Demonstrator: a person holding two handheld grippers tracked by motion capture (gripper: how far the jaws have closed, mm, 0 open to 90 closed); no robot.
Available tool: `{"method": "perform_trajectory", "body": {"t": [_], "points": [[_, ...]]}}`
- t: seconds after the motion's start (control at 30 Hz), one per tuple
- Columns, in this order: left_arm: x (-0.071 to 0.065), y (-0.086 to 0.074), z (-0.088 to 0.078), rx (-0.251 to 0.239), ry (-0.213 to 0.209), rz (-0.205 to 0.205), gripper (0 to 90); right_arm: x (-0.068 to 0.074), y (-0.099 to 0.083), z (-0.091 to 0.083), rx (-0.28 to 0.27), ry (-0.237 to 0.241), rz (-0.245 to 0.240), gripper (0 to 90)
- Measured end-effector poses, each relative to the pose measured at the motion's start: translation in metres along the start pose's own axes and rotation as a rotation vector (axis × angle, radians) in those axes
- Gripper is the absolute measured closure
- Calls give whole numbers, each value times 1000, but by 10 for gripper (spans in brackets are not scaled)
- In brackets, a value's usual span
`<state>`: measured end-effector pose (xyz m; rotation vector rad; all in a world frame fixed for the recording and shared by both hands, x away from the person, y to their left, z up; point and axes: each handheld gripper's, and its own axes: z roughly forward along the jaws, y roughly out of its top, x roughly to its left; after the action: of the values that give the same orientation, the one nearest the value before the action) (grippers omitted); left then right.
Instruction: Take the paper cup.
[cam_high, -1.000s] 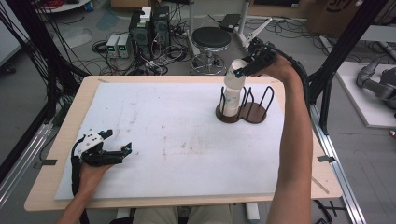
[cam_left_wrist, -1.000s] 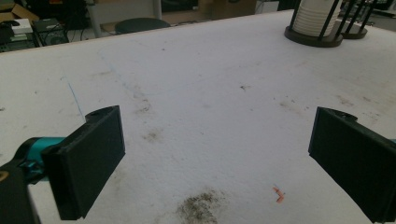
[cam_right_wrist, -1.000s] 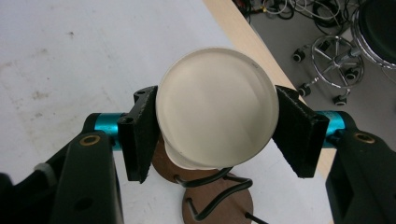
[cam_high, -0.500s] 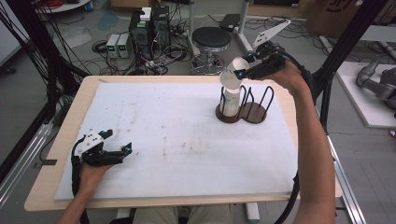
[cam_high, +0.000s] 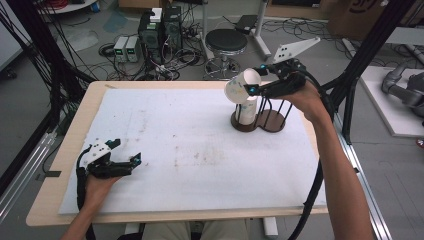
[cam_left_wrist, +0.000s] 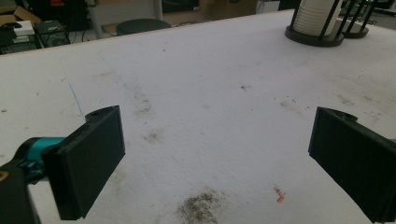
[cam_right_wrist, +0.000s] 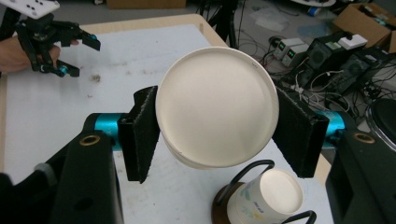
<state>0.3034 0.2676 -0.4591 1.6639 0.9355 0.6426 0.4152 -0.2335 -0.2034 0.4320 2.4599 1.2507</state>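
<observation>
Now my right gripper (cam_right_wrist: 212, 135) clamps a cup (cam_right_wrist: 215, 112) above the rack (cam_high: 260, 119) near the tabletop's far right edge; my left gripper (cam_left_wrist: 219, 158) rests open near the front left corner.

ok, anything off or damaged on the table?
Nothing damaged or spilled. The white mat is stained, with a dark smudge and an orange scrap near the left gripper. The right gripper holds a cup tilted over the rack.
</observation>
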Motion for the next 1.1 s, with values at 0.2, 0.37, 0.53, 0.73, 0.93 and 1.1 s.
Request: {"method": "perform_trajectory", "body": {"t": [0.2, 0.37, 0.53, 0.73, 0.93, 1.1], "points": [[0, 0, 0, -1, -2, 0, 37, 19, -2, -9, -65, -6, 19, 372], [0, 0, 0, -2, -2, -2, 37, 29, -5, -13, -105, -1, 27, 372], [0, 0, 0, -1, -1, 0, 37, 39, -12, -13, -132, 3, 31, 372], [1, 0, 0, -2, -7, -3, 37, 50, -20, -6, -171, 42, 45, 371], [0, 0, -1, -7, -17, 3, 37, 58, -27, 3, -192, 70, 49, 372], [0, -1, -1, -14, -16, 6, 37, 67, -38, 17, -221, 102, 60, 371]]}}
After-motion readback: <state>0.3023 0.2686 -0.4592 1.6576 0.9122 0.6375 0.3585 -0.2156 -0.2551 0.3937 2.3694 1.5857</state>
